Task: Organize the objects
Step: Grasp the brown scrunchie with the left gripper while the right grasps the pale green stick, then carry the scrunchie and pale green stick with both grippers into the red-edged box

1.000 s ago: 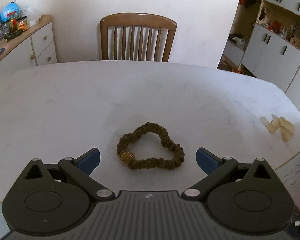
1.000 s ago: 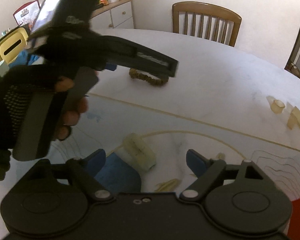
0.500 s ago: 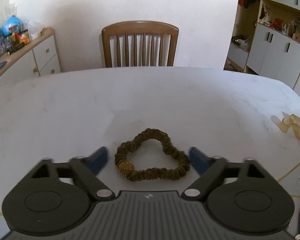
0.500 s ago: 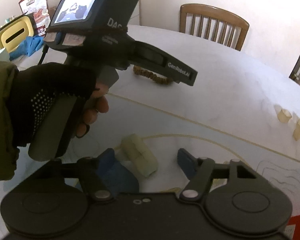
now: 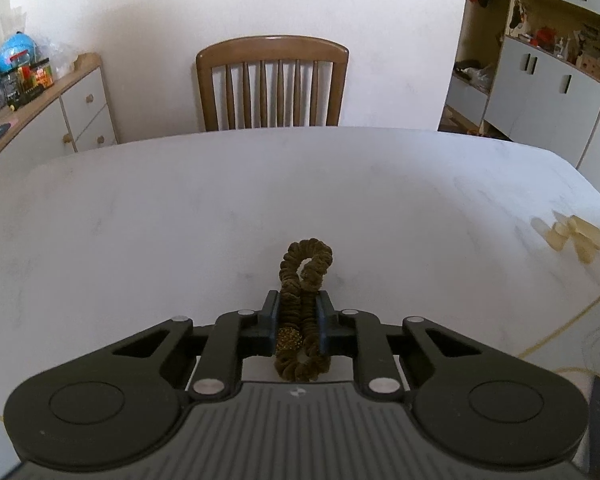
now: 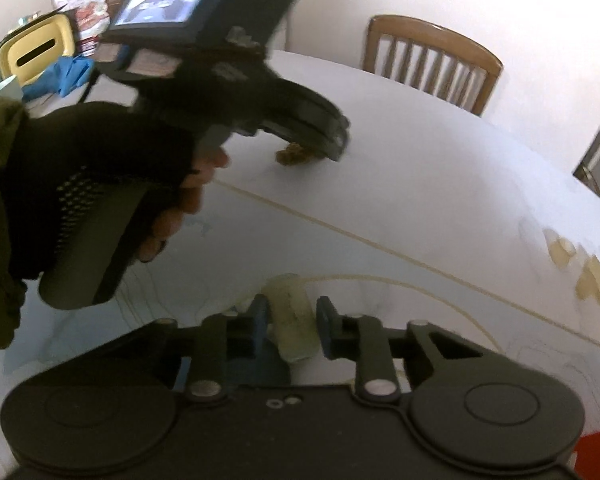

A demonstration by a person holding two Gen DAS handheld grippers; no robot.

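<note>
A brown hair scrunchie with a gold bead lies on the white table, squeezed flat between the blue pads of my left gripper, which is shut on it. Its far loop sticks out past the fingertips. In the right wrist view the same scrunchie peeks out under the left gripper's body, held by a gloved hand. My right gripper is shut on a pale translucent cylinder-shaped piece that lies on a light blue mat.
Pale yellowish small pieces lie near the table's right edge, also seen as pale pieces. A wooden chair stands behind the table. A sideboard with clutter is at left, cupboards at right.
Both grippers went from wide open to shut. The left one squeezed the scrunchie from a round ring into a narrow loop; the right one closed on the pale piece.
</note>
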